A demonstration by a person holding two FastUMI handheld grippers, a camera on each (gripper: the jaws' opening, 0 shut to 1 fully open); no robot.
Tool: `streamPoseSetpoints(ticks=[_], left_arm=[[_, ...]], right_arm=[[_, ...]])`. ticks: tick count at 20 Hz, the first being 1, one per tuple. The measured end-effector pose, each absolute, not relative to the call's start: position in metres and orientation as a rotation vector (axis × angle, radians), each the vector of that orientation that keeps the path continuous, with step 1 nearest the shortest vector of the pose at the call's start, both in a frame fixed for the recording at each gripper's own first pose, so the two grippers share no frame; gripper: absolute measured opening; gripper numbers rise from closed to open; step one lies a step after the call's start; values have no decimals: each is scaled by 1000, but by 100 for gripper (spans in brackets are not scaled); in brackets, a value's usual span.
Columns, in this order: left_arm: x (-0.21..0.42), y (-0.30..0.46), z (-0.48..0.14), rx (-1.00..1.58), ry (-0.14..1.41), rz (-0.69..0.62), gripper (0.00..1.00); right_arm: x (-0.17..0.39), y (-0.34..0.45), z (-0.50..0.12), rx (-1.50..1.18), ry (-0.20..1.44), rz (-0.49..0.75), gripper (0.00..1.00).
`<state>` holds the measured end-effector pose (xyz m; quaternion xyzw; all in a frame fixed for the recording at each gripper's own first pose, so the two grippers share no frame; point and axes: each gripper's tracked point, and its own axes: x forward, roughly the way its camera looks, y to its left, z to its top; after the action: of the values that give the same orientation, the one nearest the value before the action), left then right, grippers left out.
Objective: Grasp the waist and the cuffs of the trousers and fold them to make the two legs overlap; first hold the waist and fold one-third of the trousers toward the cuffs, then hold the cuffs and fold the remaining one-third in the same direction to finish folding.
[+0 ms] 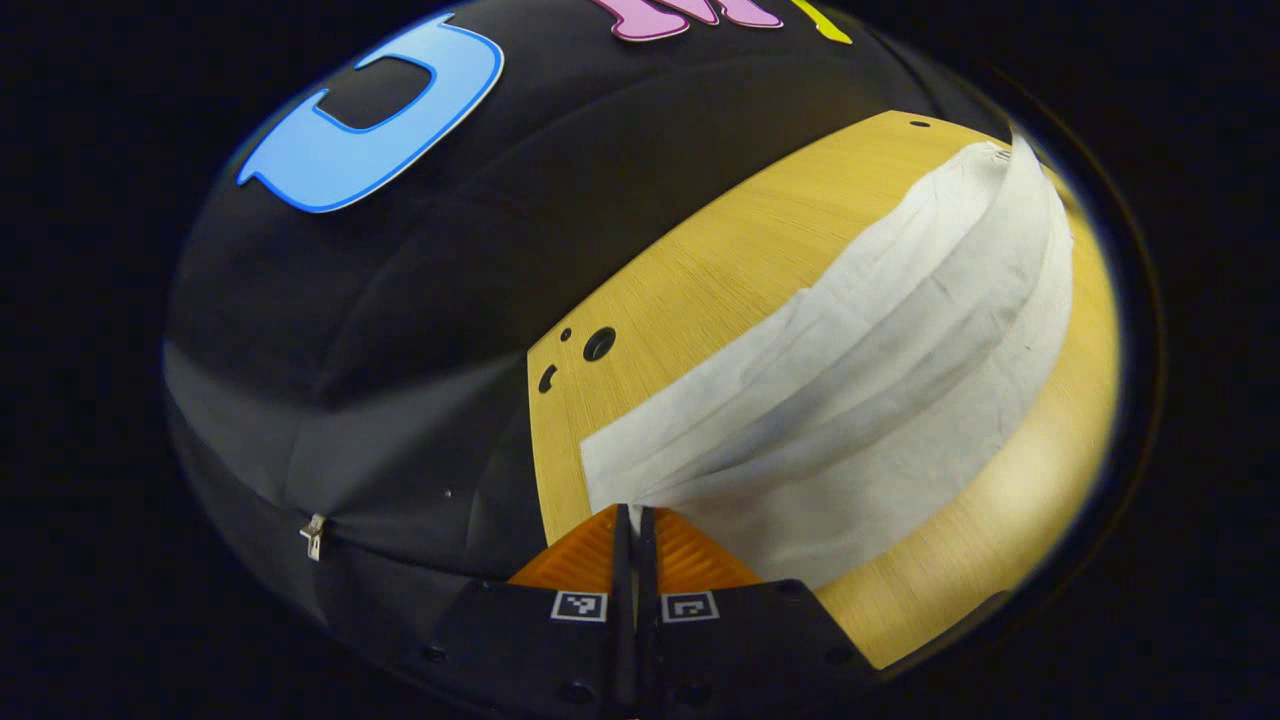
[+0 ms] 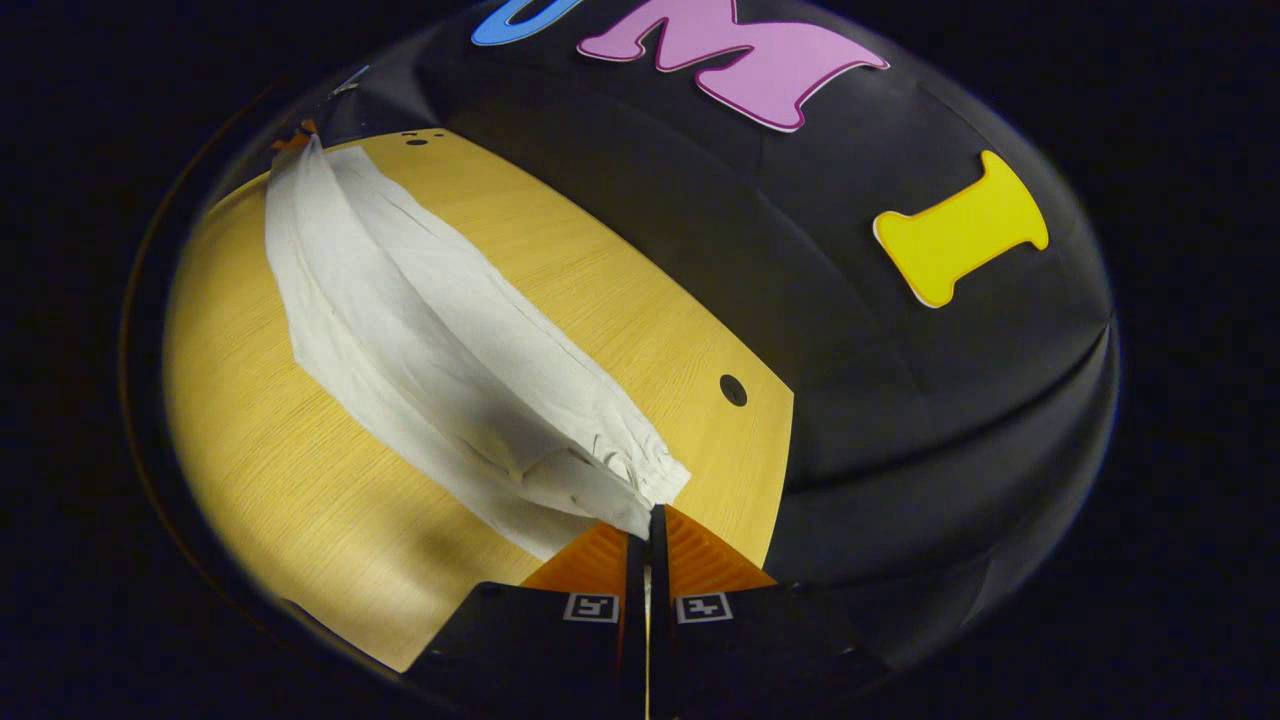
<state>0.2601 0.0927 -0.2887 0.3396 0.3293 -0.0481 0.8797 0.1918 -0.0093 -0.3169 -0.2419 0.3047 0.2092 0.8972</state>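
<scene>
**Desk:** Item one, the garment. Where is it?

**Me:** White trousers, stretched lengthwise on the wooden table. I hold both ends. In the left gripper view, my left gripper has its fingers pressed together on the plain, flat end, which I take for the cuffs. In the right gripper view, my right gripper is clamped likewise on the gathered, puckered end, which reads as the waist.

**Desk:** Progress?

**Me:** I judge the leg-over-leg fold done: the cloth lies as one long strip with layered edges and a crease down its length. Neither third is folded yet; the strip is at full length. Left to do: waist toward cuffs, then cuffs over.

**Desk:** Surroundings, obstructions?

**Me:** Bare tabletop with a few drilled holes, one more hole near the right end. Black cloth wall close behind the table. Nothing lies on the strip or in the fold's path. The cuff end sits near the table's edge, so little margin there.
</scene>
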Motion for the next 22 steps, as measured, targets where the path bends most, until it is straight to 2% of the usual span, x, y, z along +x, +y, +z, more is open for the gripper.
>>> streamPoseSetpoints(ticks=[6,9,13,17,19,20,21,22], left_arm=[[300,91,-338,698,799,-78,5],[304,93,-337,610,833,-44,6],[304,99,-344,626,931,-54,5],[301,101,-344,623,936,-45,8],[296,103,-343,598,947,-61,21],[292,105,-341,584,955,-70,36],[287,108,-337,575,961,-71,46],[282,111,-334,563,966,-74,62]], right_arm=[[237,4,-355,-419,727,410,6],[246,11,-377,-366,778,410,6],[256,16,-398,-282,842,368,6],[263,17,-399,-96,874,306,13],[264,18,-393,46,880,273,20],[264,19,-388,121,880,267,26],[264,18,-383,182,881,264,31],[264,18,-379,225,875,261,40]])
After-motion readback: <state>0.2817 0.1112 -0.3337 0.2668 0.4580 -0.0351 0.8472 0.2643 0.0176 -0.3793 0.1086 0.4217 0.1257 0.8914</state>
